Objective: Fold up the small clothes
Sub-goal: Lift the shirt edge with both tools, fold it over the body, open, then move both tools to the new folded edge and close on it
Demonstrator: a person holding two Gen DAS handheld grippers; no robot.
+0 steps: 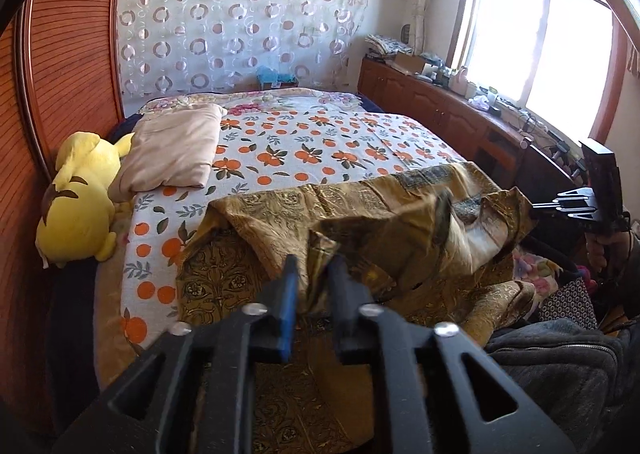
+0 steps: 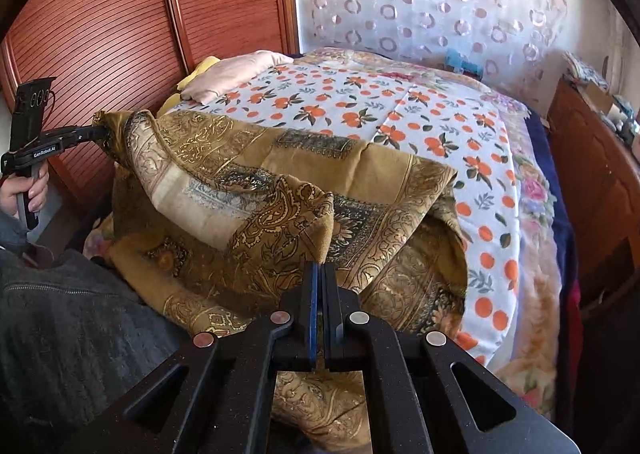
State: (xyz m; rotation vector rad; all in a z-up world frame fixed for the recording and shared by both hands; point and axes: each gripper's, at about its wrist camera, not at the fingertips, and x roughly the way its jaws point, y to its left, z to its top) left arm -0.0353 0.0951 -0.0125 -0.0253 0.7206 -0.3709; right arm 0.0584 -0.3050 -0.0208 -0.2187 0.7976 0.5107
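right gripper [image 2: 319, 270] pinches cloth [image 2: 280, 182] edge; left gripper [image 1: 314, 270] parted

A patterned cloth [image 2: 304, 182] lies heaped on the near end of the bed [image 1: 320, 142], part of it lifted between the left gripper [image 1: 314, 268] and the right gripper [image 2: 319, 274] at its two near corners. Behind it, toward the wardrobe [image 1: 68, 66], a folded quilt [image 1: 172, 150] rests on the bedspread, with a plush toy [image 1: 80, 198] wedged just beside it at the bed's edge. A low cabinet [image 1: 452, 110] runs along the opposite side under the window [image 1: 536, 38].
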